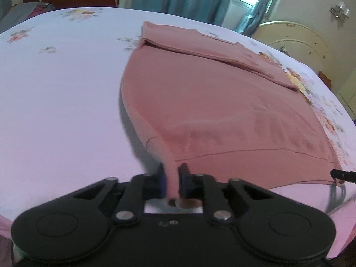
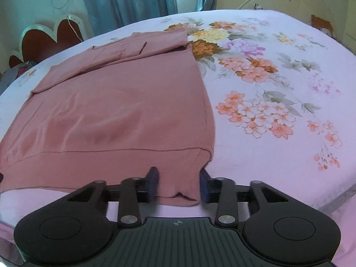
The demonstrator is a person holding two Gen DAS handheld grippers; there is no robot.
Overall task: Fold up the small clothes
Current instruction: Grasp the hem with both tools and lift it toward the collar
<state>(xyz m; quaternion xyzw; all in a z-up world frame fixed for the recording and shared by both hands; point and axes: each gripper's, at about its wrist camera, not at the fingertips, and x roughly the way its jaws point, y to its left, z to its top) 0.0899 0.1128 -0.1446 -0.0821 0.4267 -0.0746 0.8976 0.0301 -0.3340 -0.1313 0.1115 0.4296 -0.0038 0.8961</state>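
The left gripper (image 1: 171,179) is clenched on a pinched-up corner of the pink garment's (image 1: 200,102) near hem; the fabric's end is hidden between the pads. The right gripper (image 2: 178,183) is closed against the bunched opposite hem corner, which fills the gap between its fingers. In the left wrist view only its tip (image 1: 340,174) is seen, cut off at the frame edge. The garment is spread on a floral bedsheet (image 2: 278,102), its far part folded over; blur smears the weave. Curtains (image 2: 124,2) and a headboard (image 2: 44,42) are partly cut off behind.
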